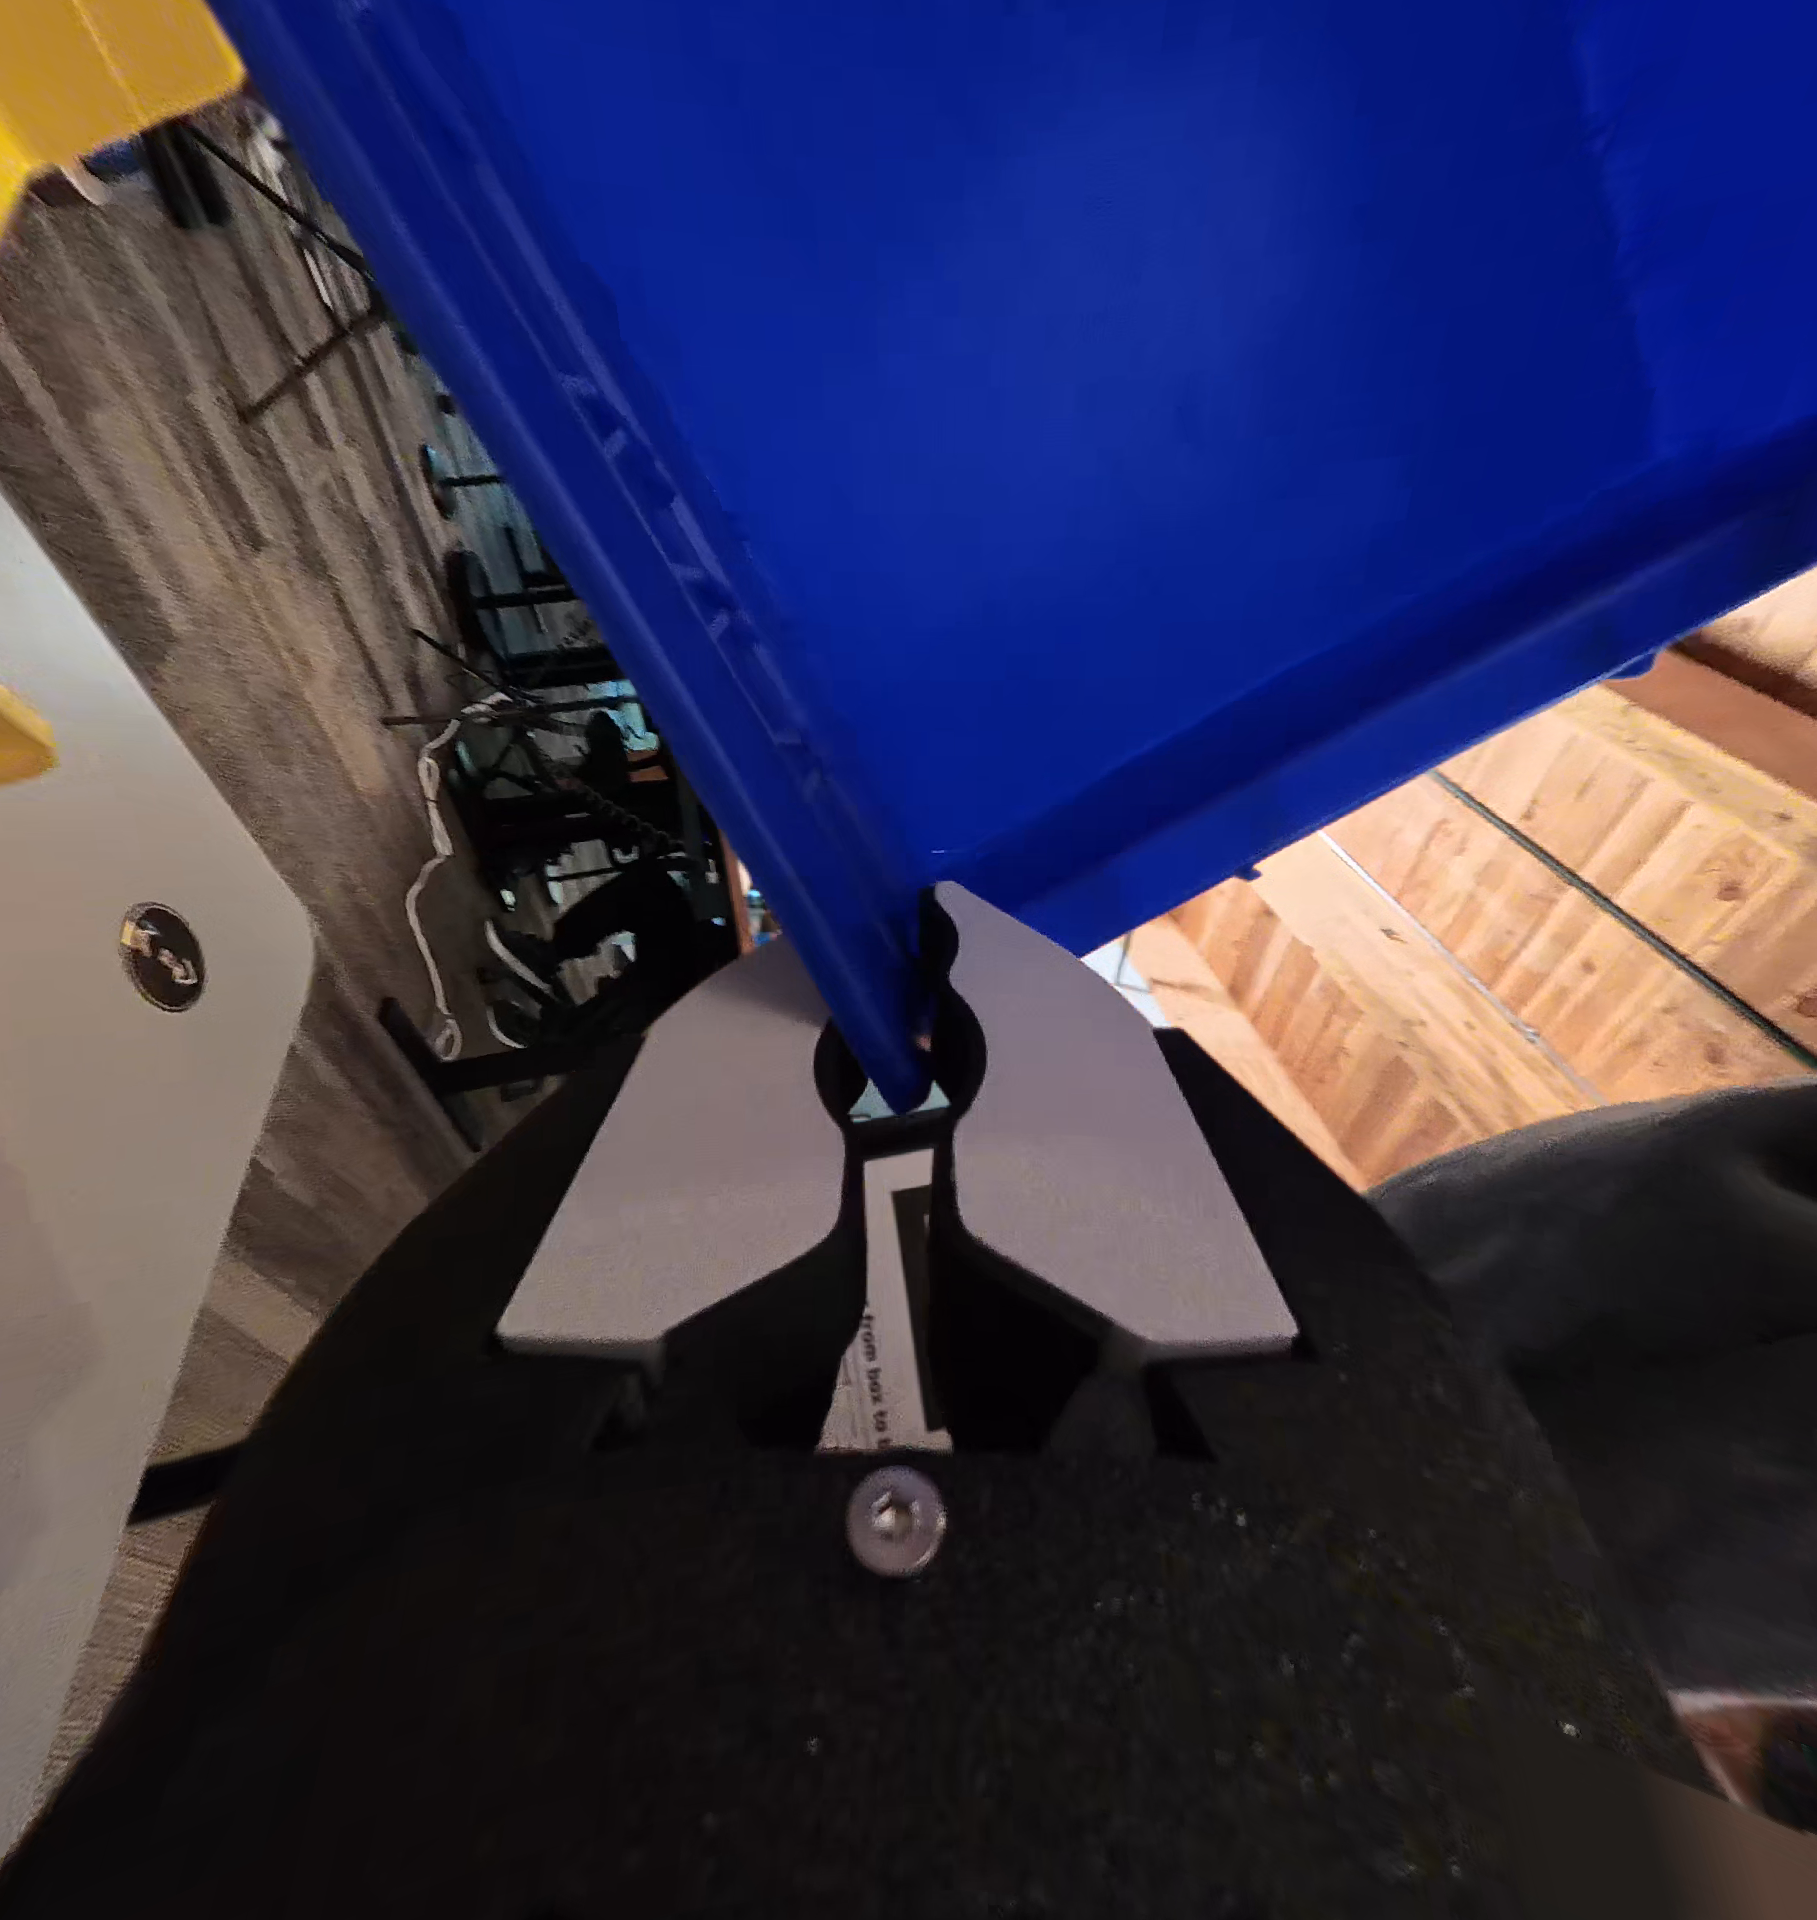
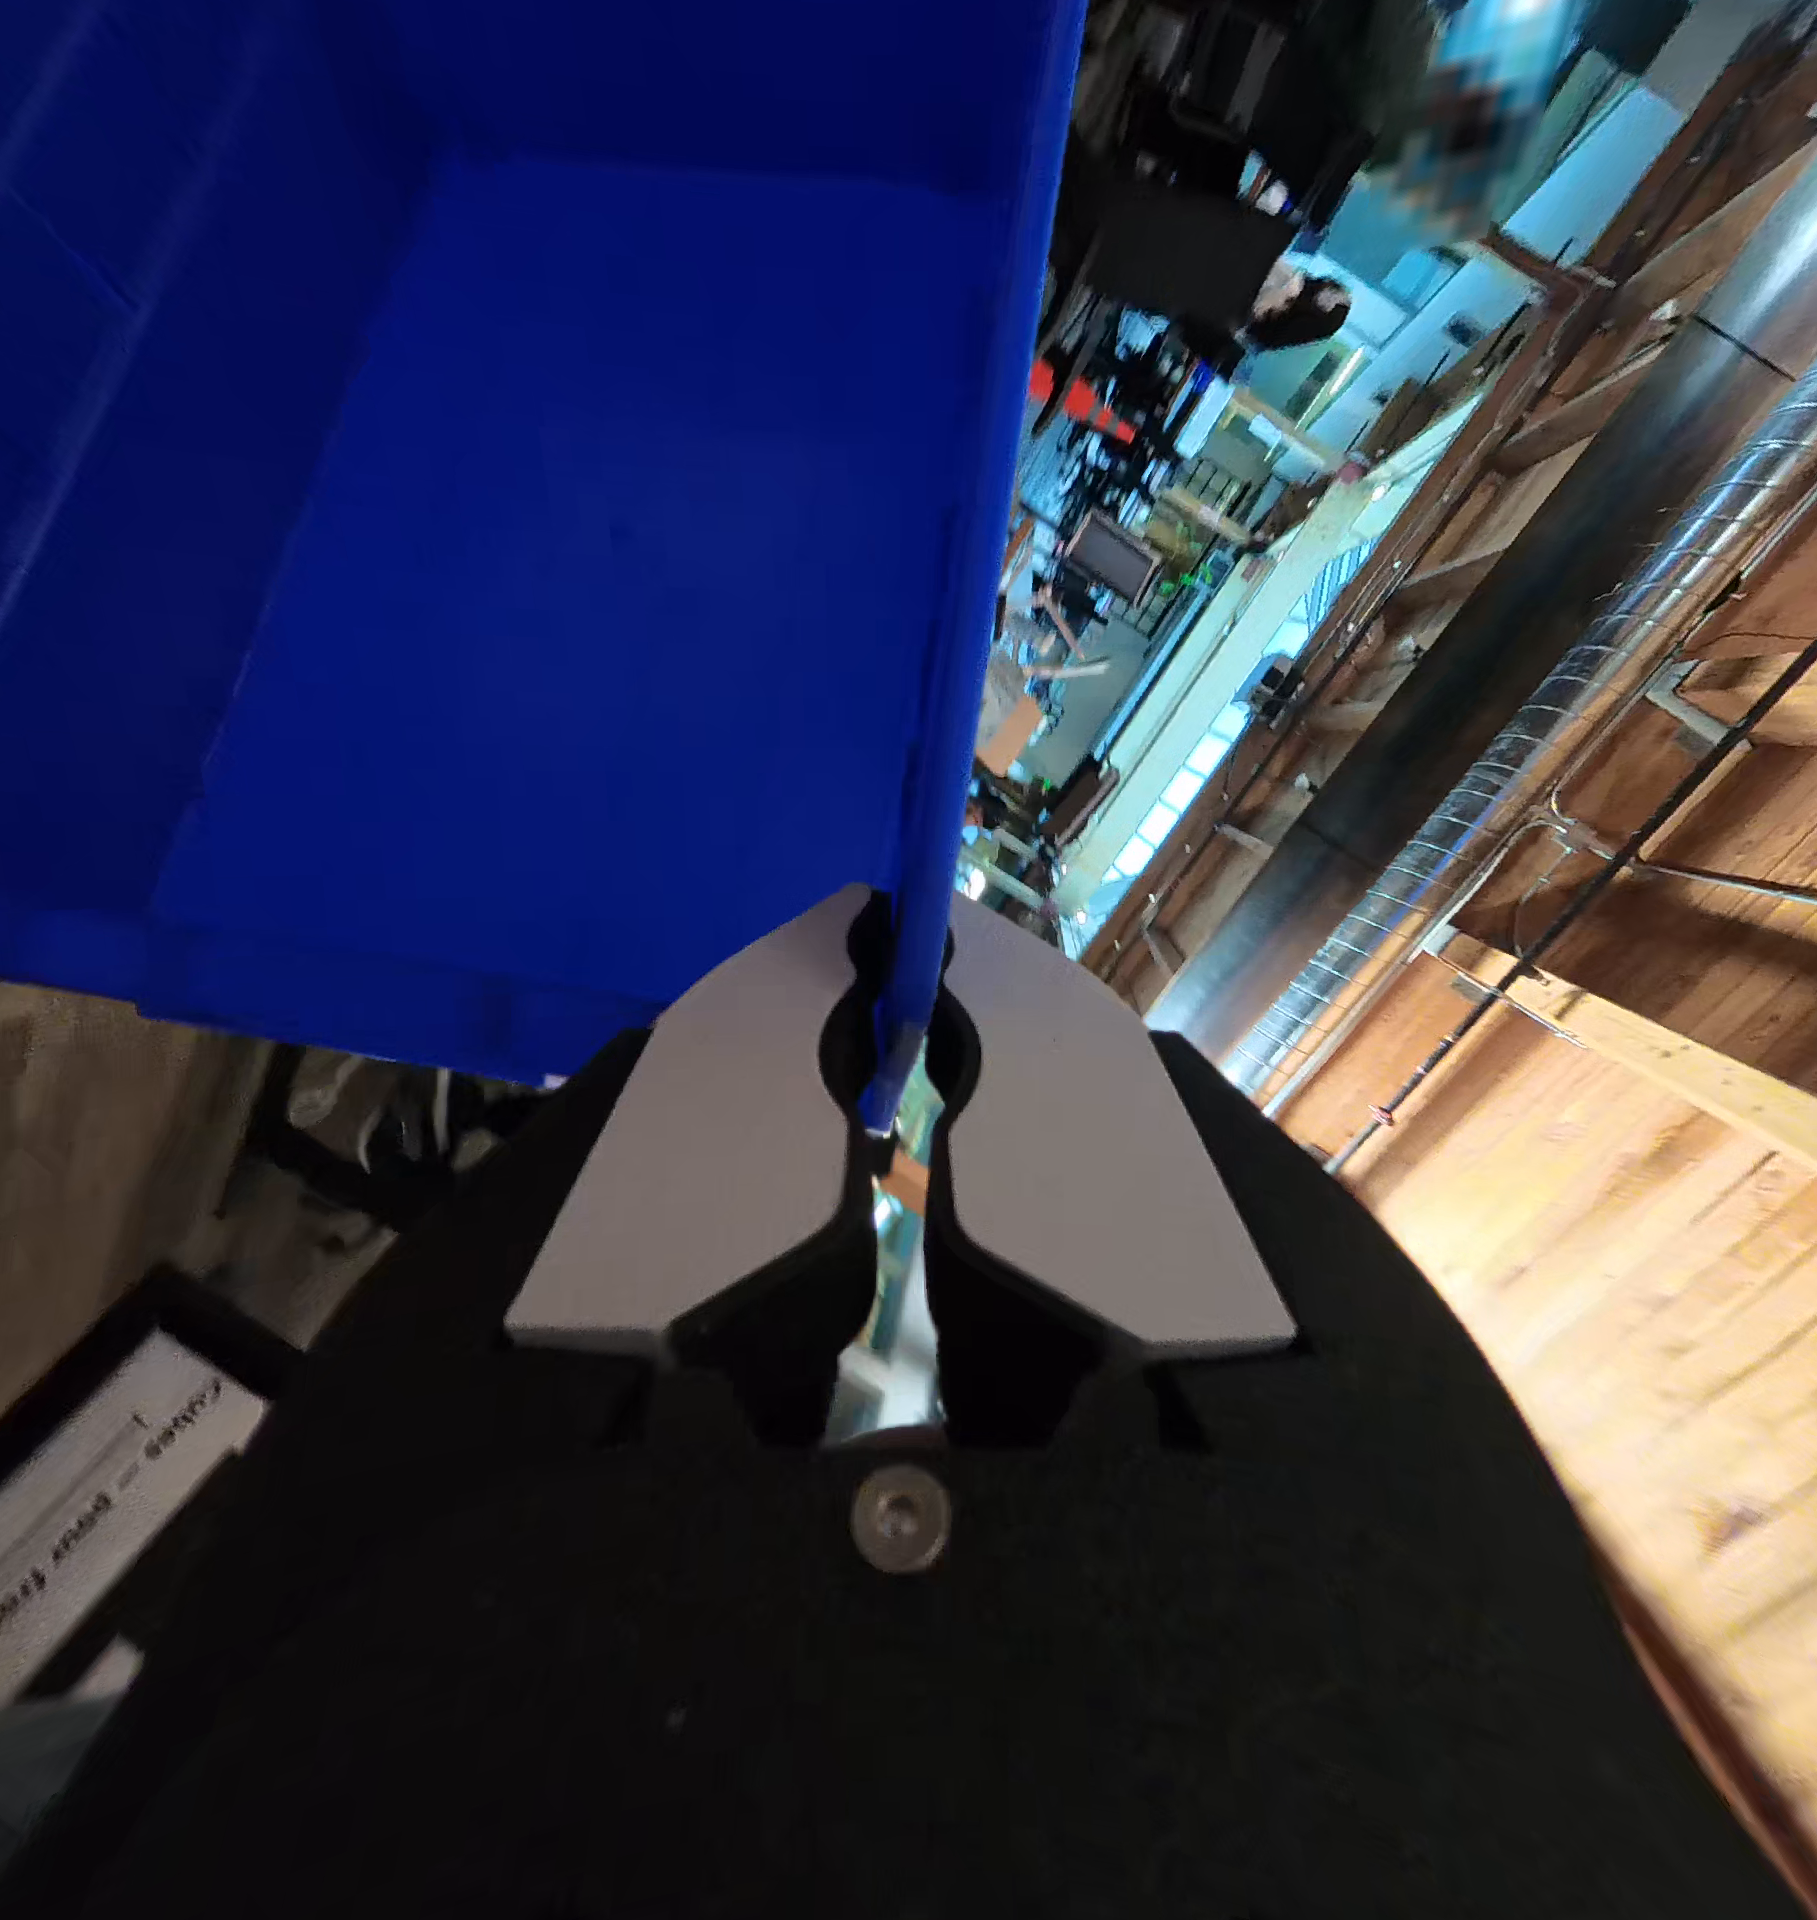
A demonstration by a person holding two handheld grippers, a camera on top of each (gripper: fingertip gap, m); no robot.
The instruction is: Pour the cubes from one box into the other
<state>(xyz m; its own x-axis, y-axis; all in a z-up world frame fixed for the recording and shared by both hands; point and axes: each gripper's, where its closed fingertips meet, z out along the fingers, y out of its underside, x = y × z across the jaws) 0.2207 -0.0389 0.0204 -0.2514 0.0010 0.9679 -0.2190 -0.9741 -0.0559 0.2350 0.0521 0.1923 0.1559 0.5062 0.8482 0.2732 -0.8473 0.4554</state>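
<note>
The left gripper [image 1: 919, 997] is clamped on the rim of the blue box [image 1: 1091, 468], its two grey fingers [image 1: 696, 1143] closed tight on the thin plastic edge at one corner. The right gripper [image 2: 899, 997] is clamped likewise on the rim of the blue box [image 2: 571, 520] at the opposite side wall, with the wall edge running down between its grey fingers [image 2: 717, 1122] into the notch behind the tips. The box is lifted clear of the white table [image 1: 73, 1039] and is tipped steeply: the left wrist view faces its smooth outer surface and ribbed rim, while the right wrist view looks into its interior, where the flat bottom panel and inner walls are bare in the part shown. No cubes can be seen in either view. A yellow box [image 1: 62, 94] appears at the upper left corner of the left wrist view, beyond the blue box's rim; only a part of its wall and edge shows, and its contents are hidden. Both cameras are rotated far off level, so that the grey patterned floor [image 1: 208, 499], a wooden plank ceiling [image 2: 1558, 1299] and a ribbed metal duct [image 2: 1569, 665] run diagonally across the background. A dark sleeve [image 1: 1662, 1299] lies at the right edge of the left wrist view. A white printed card [image 2: 83, 1496] lies at the lower left of the right wrist view.
</note>
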